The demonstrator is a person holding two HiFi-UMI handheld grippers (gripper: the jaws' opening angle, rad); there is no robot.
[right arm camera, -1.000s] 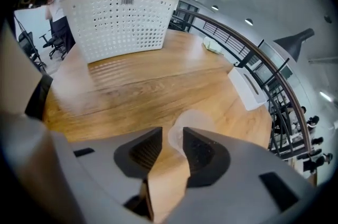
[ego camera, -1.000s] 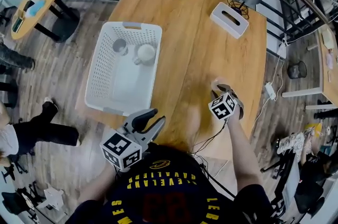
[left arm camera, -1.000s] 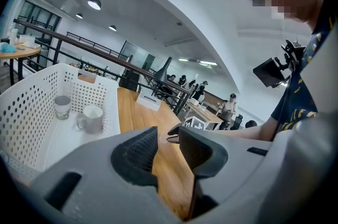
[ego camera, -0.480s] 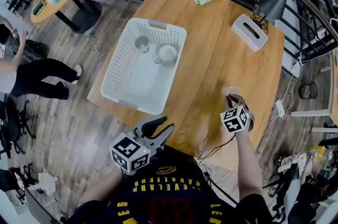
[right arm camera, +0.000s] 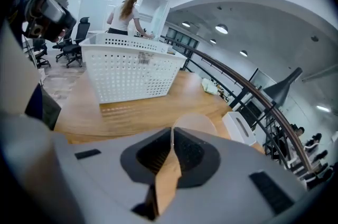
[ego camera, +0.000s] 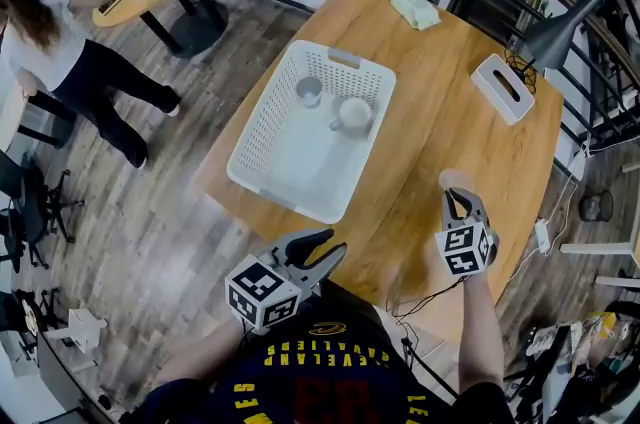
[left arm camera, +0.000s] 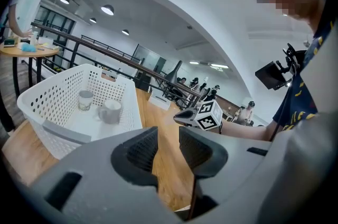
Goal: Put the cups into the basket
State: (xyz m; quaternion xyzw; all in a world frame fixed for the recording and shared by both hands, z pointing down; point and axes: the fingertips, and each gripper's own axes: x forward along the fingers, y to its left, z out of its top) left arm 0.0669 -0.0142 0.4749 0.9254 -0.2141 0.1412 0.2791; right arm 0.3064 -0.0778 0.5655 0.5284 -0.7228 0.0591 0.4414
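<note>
Cups: two already lie in the basket (ego camera: pixel 280 199) at the far left of the table (ego camera: pixel 450 82), a grey cup (ego camera: pixel 309 91) and a white mug (ego camera: pixel 353 115) side by side at its far end. The third, a pale translucent cup (ego camera: pixel 453 180), sits at the tip of my right gripper (ego camera: pixel 457 198), at the near right of the table and well apart from the basket. I cannot tell whether its base is clear of the table.

Step in hand, as I judge it: carry this cup left to the basket. The hold is a pinch on the thin wall at the rim, so the cup may swing or slip. Move slowly, keep the tilt steady and clear the basket's right wall before lowering. Set it on the bare basket floor, nearer than the other two, and release only once it rests.

Right gripper: jaws have just been closing and are now almost together, with the cup's wall nipped between the pads.

Left gripper (ego camera: pixel 330 245): jaws apart with nothing between them, off the table's near edge and touching nothing.
</note>
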